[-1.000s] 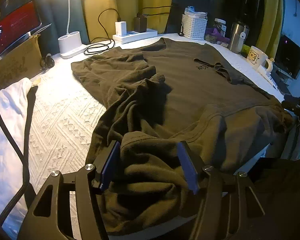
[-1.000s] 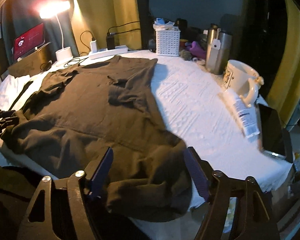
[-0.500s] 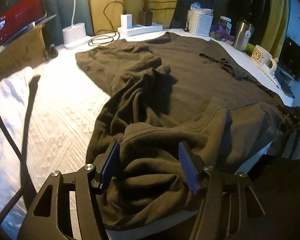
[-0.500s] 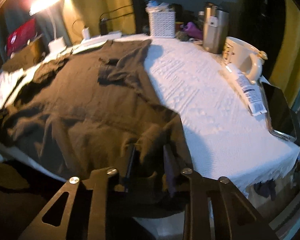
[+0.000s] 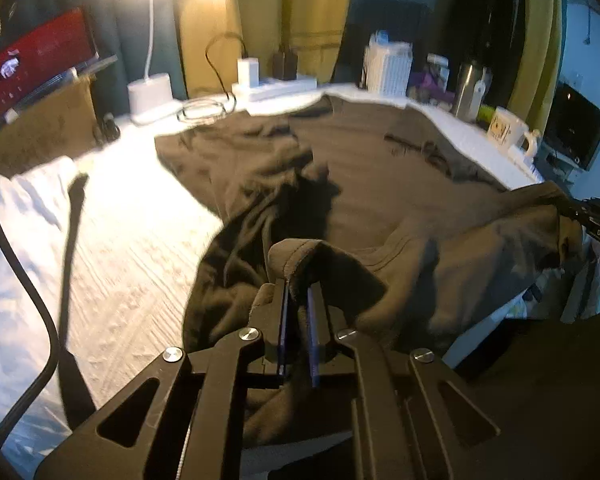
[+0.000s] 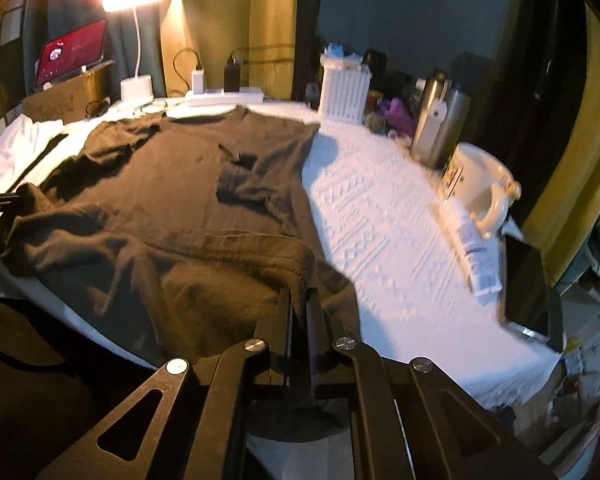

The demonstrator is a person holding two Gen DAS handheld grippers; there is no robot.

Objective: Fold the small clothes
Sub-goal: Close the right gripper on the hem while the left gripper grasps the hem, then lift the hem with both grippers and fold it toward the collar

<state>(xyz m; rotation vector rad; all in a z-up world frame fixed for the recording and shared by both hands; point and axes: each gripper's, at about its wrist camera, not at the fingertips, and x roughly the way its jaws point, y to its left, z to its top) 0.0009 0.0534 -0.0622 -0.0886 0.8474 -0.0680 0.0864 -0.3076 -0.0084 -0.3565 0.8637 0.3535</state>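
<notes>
1. Left wrist view: left gripper (image 5: 297, 300) clenched on a raised pinch of the dark shirt (image 5: 380, 184) at its near hem, left corner. Rest of the shirt spread forward and to the right, away from the tool, over the white cloth on the table (image 5: 120, 240), long axis running from the near edge toward the power strip (image 5: 276, 86) at the back. Left side of the shirt rumpled, a bunched fold lying just ahead of the pinch. Right gripper (image 5: 596, 220) visible at the far right edge, level with this one, the hem stretched between the two.

2. Right wrist view: right gripper (image 6: 299, 308) likewise clamped on the near hem, right corner, fabric squeezed between the pads. Shirt (image 6: 204, 184) lying ahead and to the left; bare cloth (image 6: 380, 220) to the right, then a mug (image 6: 484, 188) and flasks (image 6: 440, 120) well clear of the garment.

3. Judgement: with each tool at its own near corner, likely next a carry of the hem straight forward along the long axis toward the collar end; neither hand nearer. Worth watching: the rumpled left side getting trapped under the fold.
</notes>
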